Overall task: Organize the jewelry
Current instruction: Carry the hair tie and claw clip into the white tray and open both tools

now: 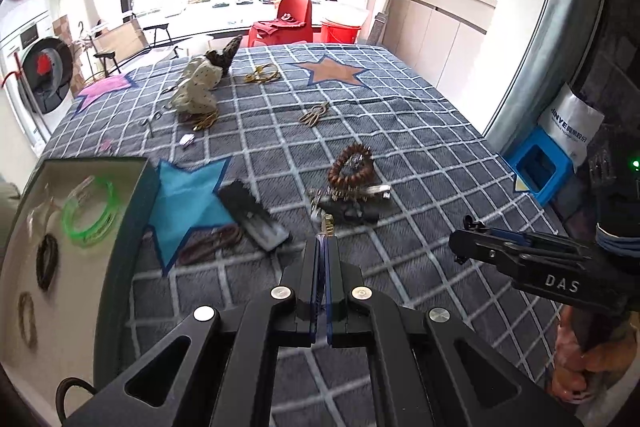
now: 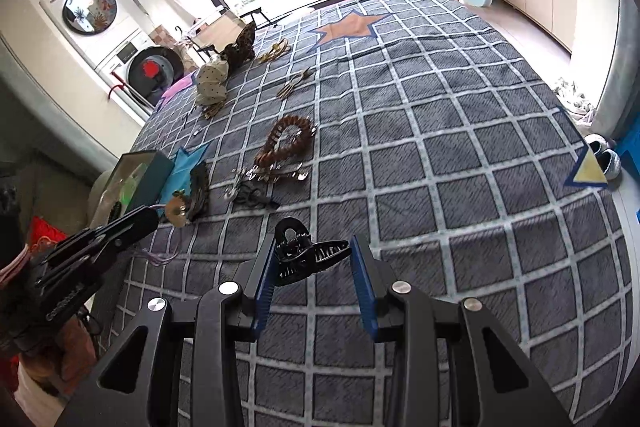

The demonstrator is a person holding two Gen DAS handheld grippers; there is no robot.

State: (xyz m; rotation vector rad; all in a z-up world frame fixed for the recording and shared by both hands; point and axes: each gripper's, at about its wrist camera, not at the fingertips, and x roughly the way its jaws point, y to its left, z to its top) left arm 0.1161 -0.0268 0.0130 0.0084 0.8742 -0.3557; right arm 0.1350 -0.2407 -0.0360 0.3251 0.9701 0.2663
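Left gripper [image 1: 321,247] jaws were pressed together, pinching a thin bundle of pale purple threads; a small gold-coloured ornament [image 1: 327,225] sat right at the fingertips. In the right wrist view the same ornament looked like a round tan piece with a tassel, dangling off the left gripper's tip just beside the black comb clip [image 2: 199,191].

Right gripper [image 2: 313,254] jaws stood partly apart, with a black claw hair clip [image 2: 306,254] between the blue pads. The clip touched the left pad; I could not tell whether the right pad pressed on it, so grip was unconfirmed.

Everything sat on a bed with a grey checked blanket [image 1: 400,131] with star patches.

- Tray [image 1: 132,211] at the near left edge of the bed, pale inside, dark teal wall. It held a green translucent bangle [image 1: 90,213], a dark braided ring [image 1: 47,261] and a brownish ring [image 1: 27,319].
- Brown bead bracelet [image 1: 352,165] mid-bed, with a silver clip and a dark tangle of small pieces [image 1: 348,205] just near of it.
- Dark brown cord loop [image 1: 212,243] near left, touching the blue star patch.
- Gold chain [image 1: 262,74] far side, gold-toned hair piece [image 1: 314,115] mid-far.
- Polka-dot fabric bow [image 1: 198,87] far left, beside a dark patterned one.
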